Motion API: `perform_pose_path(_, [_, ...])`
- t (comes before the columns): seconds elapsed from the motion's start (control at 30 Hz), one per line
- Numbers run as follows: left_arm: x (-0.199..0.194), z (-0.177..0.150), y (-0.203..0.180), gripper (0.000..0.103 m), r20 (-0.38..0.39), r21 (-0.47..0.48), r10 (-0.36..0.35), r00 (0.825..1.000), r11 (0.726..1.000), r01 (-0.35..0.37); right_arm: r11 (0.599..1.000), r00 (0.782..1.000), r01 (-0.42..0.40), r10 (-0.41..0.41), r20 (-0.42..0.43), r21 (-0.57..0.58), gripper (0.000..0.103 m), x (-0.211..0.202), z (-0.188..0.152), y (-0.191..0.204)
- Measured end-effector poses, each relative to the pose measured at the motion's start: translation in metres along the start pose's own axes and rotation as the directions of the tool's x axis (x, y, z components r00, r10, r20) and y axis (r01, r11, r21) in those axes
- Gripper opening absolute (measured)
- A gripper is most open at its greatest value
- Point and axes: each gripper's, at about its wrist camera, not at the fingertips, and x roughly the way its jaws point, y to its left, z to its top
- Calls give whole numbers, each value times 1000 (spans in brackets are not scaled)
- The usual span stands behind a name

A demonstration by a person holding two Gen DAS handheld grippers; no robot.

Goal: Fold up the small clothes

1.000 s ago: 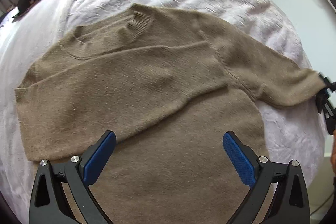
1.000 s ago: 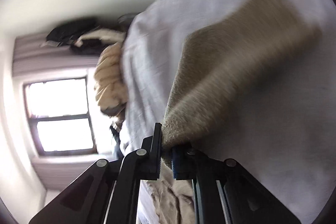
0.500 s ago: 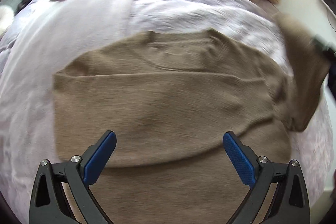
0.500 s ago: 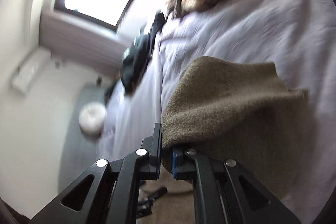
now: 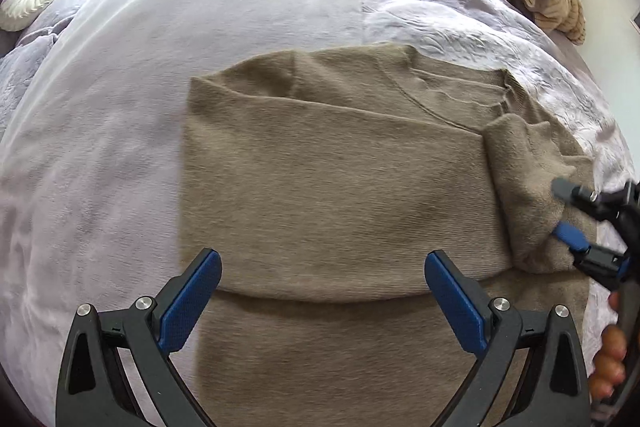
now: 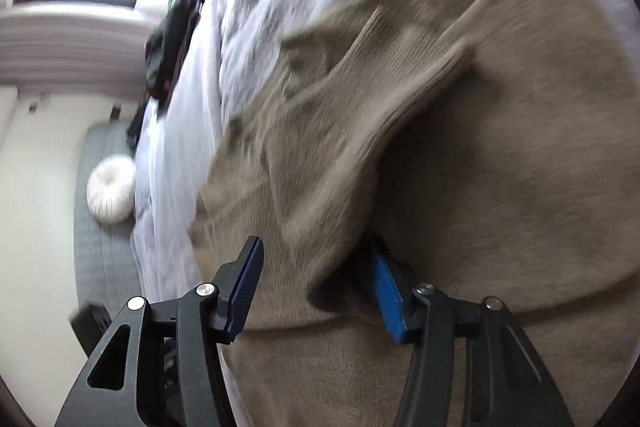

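The right gripper (image 6: 316,283), its jaws just opened about halfway, straddles the sleeve cuff (image 6: 332,267) of a tan sweater (image 5: 340,179) lying on the lilac bedspread (image 5: 200,47). The left gripper (image 5: 324,299) hovers wide apart above the body, gripping nothing. A second ago the sleeve lay stretched sideways; now it is folded inward. Blur hides whether the pads touch the cuff.
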Motion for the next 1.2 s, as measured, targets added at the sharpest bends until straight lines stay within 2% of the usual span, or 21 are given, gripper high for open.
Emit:
perform_pose_path(0.07, [-3, 2, 7, 102, 8, -8, -15, 1000, 1000, 15, 999, 999, 16, -17, 32, 31, 58, -3, 11, -3])
perform_pose_path(0.1, [-5, 4, 11, 102, 14, -12, -29, 999, 1000, 29, 999, 999, 15, -17, 51, 39, 49, 0, 19, -1])
perform_pose_path(0.13, [-6, 5, 15, 102, 19, -17, -50, 999, 999, 50, 999, 998, 13, -16, 58, 36, 22, 1, 21, 1])
perform_pose_path(0.17, [-7, 6, 18, 102, 22, -23, -72, 997, 997, 73, 1000, 998, 13, -13, 61, 5, 8, 6, 25, 10])
perform_pose_path(0.23, [-10, 8, 28, 102, 35, -41, -147, 989, 988, 148, 995, 998, 2, 5, 68, -100, 6, 9, 30, 37])
perform_pose_path(0.3, [-11, 10, 36, 102, 43, -63, -221, 974, 973, 224, 967, 999, -37, 39, 2, -253, 6, 21, 21, 68])
perform_pose_path(0.4, [-8, 12, 46, 102, 34, -95, -297, 954, 950, 299, 906, 993, -41, -10, -117, -421, 6, 49, -5, 102])
perform_pose_path(0.47, [-4, 12, 47, 102, 21, -106, -323, 946, 940, 323, 876, 978, -34, -70, -196, -482, 7, 72, -25, 110])
perform_pose_path(0.6, [12, 14, 38, 102, -29, -115, -366, 930, 926, 361, 865, 951, -1, -154, -267, -502, 12, 92, -48, 101])
perform_pose_path(0.67, [20, 14, 31, 102, -52, -114, -377, 925, 922, 370, 866, 941, -7, -163, -296, -500, 21, 94, -53, 97])
perform_pose_path(0.7, [23, 15, 27, 102, -63, -115, -382, 922, 920, 374, 870, 939, -18, -155, -307, -493, 37, 92, -52, 96])
perform_pose_path(0.73, [26, 15, 24, 102, -70, -116, -389, 919, 918, 380, 871, 940, -29, -143, -310, -491, 59, 88, -52, 95])
perform_pose_path(0.77, [28, 16, 21, 102, -75, -119, -399, 914, 914, 389, 866, 943, -34, -137, -303, -498, 67, 81, -53, 96])
perform_pose_path(0.83, [29, 17, 18, 102, -82, -124, -412, 908, 908, 401, 861, 947, -35, -134, -291, -508, 70, 64, -55, 92])
perform_pose_path(0.9, [32, 18, 17, 102, -86, -134, -417, 905, 905, 404, 874, 953, -17, -133, -272, -486, 70, 46, -53, 83])
perform_pose_path(1.0, [36, 20, 20, 100, -88, -167, -429, 899, 896, 411, 937, 970, 30, -111, -214, -349, 70, 8, -47, 44])
perform_pose_path(1.07, [39, 22, 20, 74, -103, -172, -416, 903, 902, 396, 981, 986, 53, -81, -148, -184, 70, -24, -40, 3])
perform_pose_path(1.13, [43, 25, 21, 37, -128, -163, -377, 917, 920, 355, 997, 995, 55, -59, -77, -44, 70, -51, -34, -37])
perform_pose_path(1.17, [43, 27, 24, 25, -127, -166, -382, 915, 918, 360, 998, 998, 56, -56, -39, 13, 70, -61, -32, -53])
perform_pose_path(1.2, [43, 28, 28, 12, -126, -176, -405, 906, 907, 381, 997, 998, 62, -62, -11, 54, 70, -68, -30, -64])
